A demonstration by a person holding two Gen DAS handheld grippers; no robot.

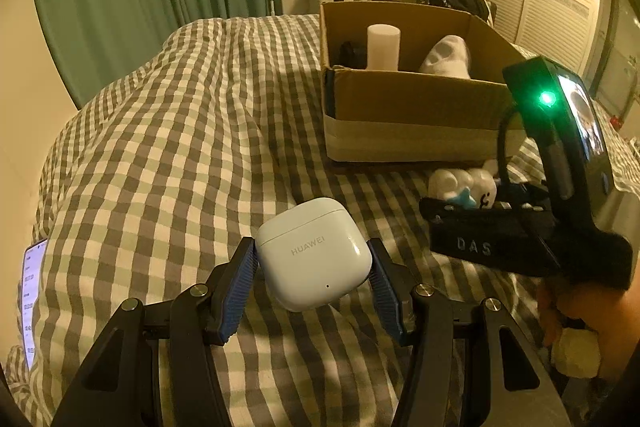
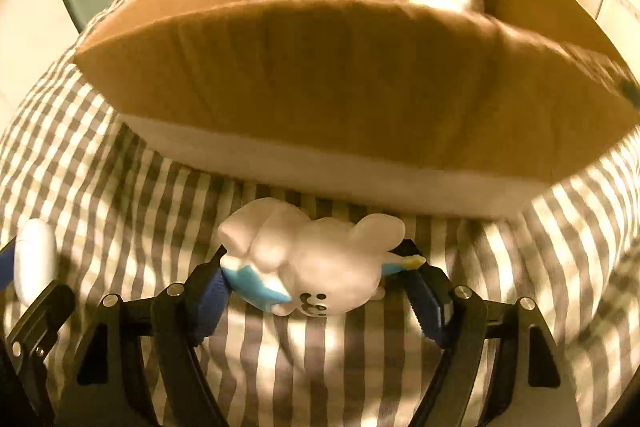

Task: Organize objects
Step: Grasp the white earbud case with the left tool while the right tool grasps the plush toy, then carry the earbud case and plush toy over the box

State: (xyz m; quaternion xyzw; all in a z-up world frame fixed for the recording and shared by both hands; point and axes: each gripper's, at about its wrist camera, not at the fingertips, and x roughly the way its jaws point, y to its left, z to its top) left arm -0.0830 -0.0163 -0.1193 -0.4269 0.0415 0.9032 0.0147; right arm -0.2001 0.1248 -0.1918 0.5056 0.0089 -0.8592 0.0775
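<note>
Left gripper (image 1: 314, 267) clamps the earbud case (image 1: 314, 253) above the checked bedspread (image 1: 160, 147); right gripper (image 2: 320, 283) straddles the white plush toy (image 2: 316, 259) beside the cardboard box (image 2: 320, 75), contact unclear.

**Warm, dim light; heavy fisheye curve**

Yellow-orange cast over both views, as from indoor lamps. Black vignette at every corner, straight lines bowed toward the edges. Left wrist view fairly sharp at centre; soft sheen on the earbud case (image 1: 314, 253), bright green flare from an indicator light (image 1: 547, 99) at right, glowing phone screen (image 1: 32, 301) at the lower left edge. Right wrist view softer: cardboard box (image 2: 360, 99) smeared at its right end, plush toy (image 2: 316, 267) overexposed, patchy glare on the checked bedspread (image 2: 120, 195), dark shadow under the box.
</note>
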